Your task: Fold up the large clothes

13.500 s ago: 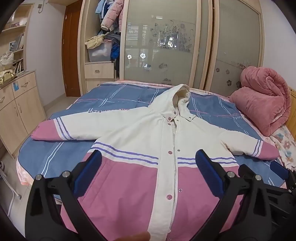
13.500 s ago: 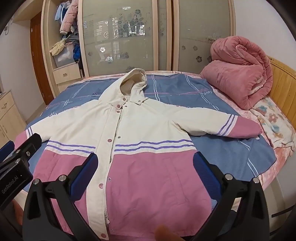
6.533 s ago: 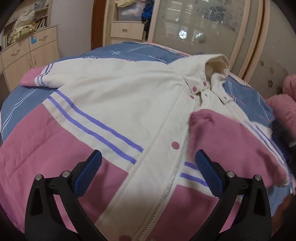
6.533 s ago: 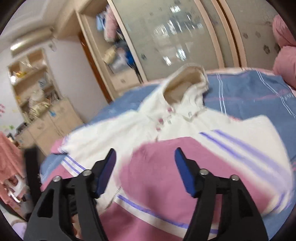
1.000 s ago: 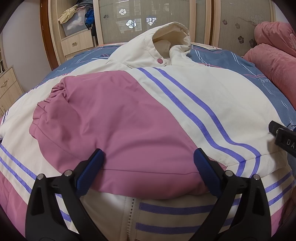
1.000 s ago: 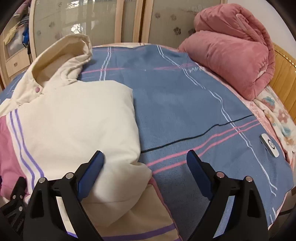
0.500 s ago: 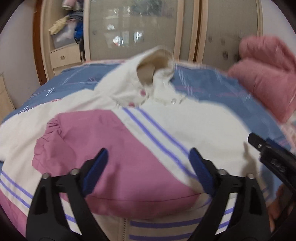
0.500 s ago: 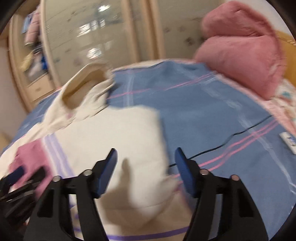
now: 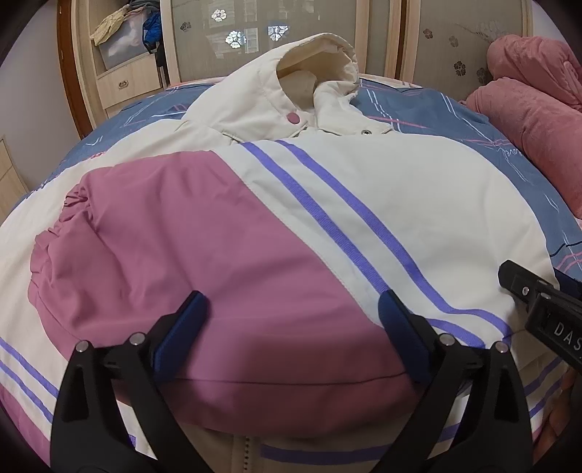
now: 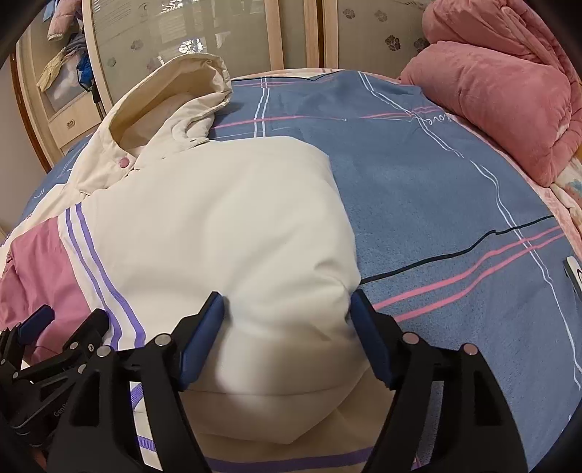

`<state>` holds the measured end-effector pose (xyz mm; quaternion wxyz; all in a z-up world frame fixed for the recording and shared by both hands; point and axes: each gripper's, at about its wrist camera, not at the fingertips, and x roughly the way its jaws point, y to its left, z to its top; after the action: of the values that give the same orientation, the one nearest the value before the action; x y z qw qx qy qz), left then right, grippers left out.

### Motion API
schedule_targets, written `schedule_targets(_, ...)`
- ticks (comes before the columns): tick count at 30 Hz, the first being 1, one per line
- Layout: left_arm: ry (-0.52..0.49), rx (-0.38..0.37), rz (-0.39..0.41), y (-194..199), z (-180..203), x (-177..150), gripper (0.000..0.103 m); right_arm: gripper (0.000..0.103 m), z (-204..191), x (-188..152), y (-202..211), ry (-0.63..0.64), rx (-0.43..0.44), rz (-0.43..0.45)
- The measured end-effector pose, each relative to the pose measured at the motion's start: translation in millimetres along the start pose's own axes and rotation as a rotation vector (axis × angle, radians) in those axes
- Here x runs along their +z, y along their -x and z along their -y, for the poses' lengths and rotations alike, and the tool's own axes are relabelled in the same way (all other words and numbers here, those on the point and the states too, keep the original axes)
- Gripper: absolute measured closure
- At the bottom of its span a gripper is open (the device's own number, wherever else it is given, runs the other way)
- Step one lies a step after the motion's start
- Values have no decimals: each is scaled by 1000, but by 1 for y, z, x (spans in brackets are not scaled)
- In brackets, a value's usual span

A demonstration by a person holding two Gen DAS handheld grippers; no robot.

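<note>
A cream, pink and purple-striped hooded jacket [image 9: 363, 174] lies on the bed, hood [image 9: 313, 62] at the far end. Its right sleeve [image 9: 200, 247], with the pink cuff, is folded across the chest. My left gripper [image 9: 289, 320] hovers low over that pink sleeve, its jaws wide and opening, the sleeve's bulge between the pads without being pinched. My right gripper [image 10: 287, 320] straddles the folded cream shoulder of the jacket [image 10: 218, 203]. Its jaws are opening too, and the cloth bulges between the pads. Each gripper shows at the other view's edge.
The blue striped bedspread [image 10: 436, 182] lies bare to the right of the jacket. A rolled pink quilt [image 10: 502, 94] sits at the far right. A small white device [image 10: 574, 276] lies near the right bed edge. Wardrobe doors [image 9: 272, 32] and drawers [image 9: 127, 80] stand behind.
Both views have tipped back down onto the jacket after a blurred swing. Both pairs of jaws stand wider than half a second ago; the right pair is narrower than a second ago.
</note>
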<state>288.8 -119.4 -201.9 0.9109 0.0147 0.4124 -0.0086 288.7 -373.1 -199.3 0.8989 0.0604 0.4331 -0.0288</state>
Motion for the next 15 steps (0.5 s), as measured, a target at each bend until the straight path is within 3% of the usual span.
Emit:
schedule_targets(3, 1, 4, 3, 2, 1, 0, 4, 29, 1, -1, 1, 1, -2, 0)
schedule_targets(8, -72, 12, 191, 42, 14, -6, 2, 29, 5, 2, 19, -61, 36, 86)
schedule_targets(11, -133, 27, 137, 31, 24, -7, 2, 29, 5, 4, 30, -57, 11, 135)
schedule_targets(13, -114, 41, 94, 20, 22, -7, 2, 34, 4, 2, 21, -33, -36, 88)
schedule_targets(15, -53, 22, 43, 10, 12, -5, 2, 34, 8, -1, 2, -48, -30, 8)
